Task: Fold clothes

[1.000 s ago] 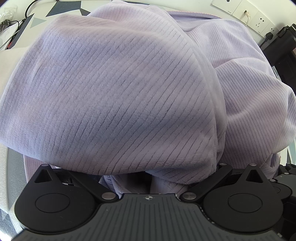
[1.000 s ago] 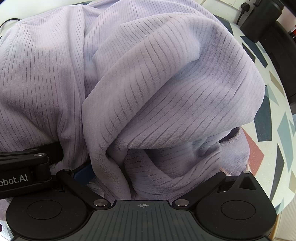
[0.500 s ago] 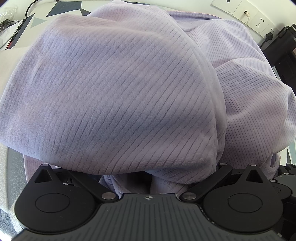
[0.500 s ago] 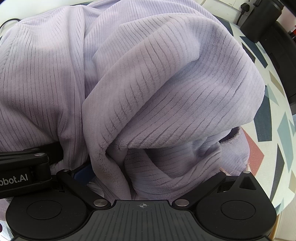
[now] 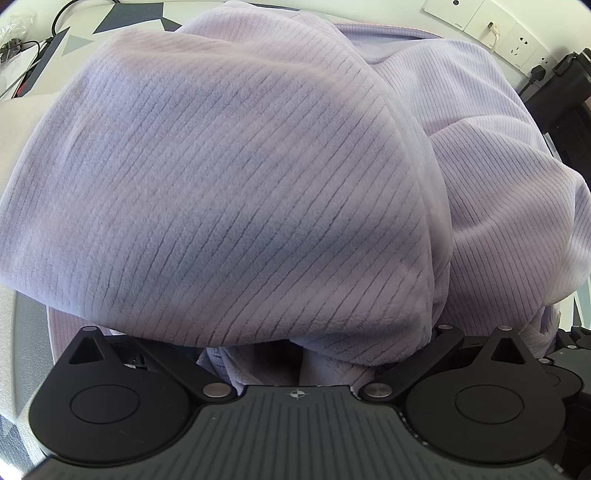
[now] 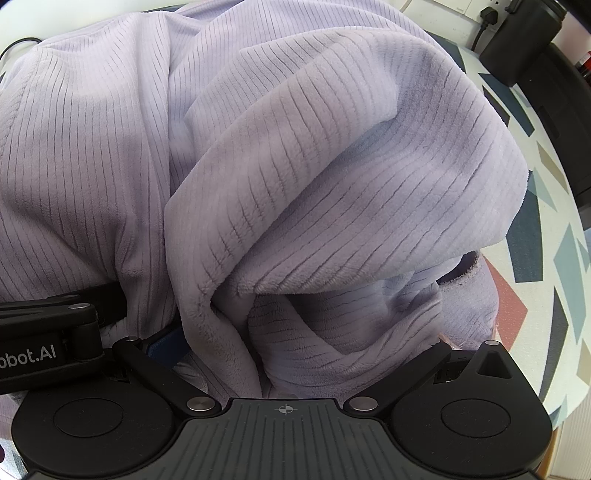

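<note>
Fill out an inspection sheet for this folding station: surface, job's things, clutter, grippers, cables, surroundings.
Surface: tabletop with a pattern of coloured shards, mostly covered by cloth.
Job's things: one lilac ribbed fleece garment, bunched in thick folds and draped over both grippers.
Clutter: black box at the far edge; crumpled clear plastic wrapper at the far left.
Grippers: left gripper and right gripper both have their fingers buried under the fleece, so open or shut cannot be told.
Cables: black cables at the far left; black plug in a wall socket.
Surroundings: white wall sockets behind the table.
</note>
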Available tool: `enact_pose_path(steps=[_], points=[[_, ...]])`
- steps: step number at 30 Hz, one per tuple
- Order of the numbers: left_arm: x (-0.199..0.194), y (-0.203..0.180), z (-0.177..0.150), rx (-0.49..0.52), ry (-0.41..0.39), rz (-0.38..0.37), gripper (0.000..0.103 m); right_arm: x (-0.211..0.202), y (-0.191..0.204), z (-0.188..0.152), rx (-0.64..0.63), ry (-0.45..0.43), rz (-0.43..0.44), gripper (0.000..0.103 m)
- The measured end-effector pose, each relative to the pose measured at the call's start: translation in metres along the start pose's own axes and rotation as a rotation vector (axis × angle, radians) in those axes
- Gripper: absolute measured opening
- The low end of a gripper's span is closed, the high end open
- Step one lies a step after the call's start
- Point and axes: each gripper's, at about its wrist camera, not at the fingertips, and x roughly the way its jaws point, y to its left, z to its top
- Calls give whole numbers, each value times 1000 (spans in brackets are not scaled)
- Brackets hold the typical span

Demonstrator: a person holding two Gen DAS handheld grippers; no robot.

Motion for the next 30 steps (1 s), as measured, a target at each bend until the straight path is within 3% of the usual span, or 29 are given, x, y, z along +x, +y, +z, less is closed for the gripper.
enact_pose_path(steps=[30], points=[[4,1,1,5,-2,0,103,21,-15,-7,-2,-3,1,103]])
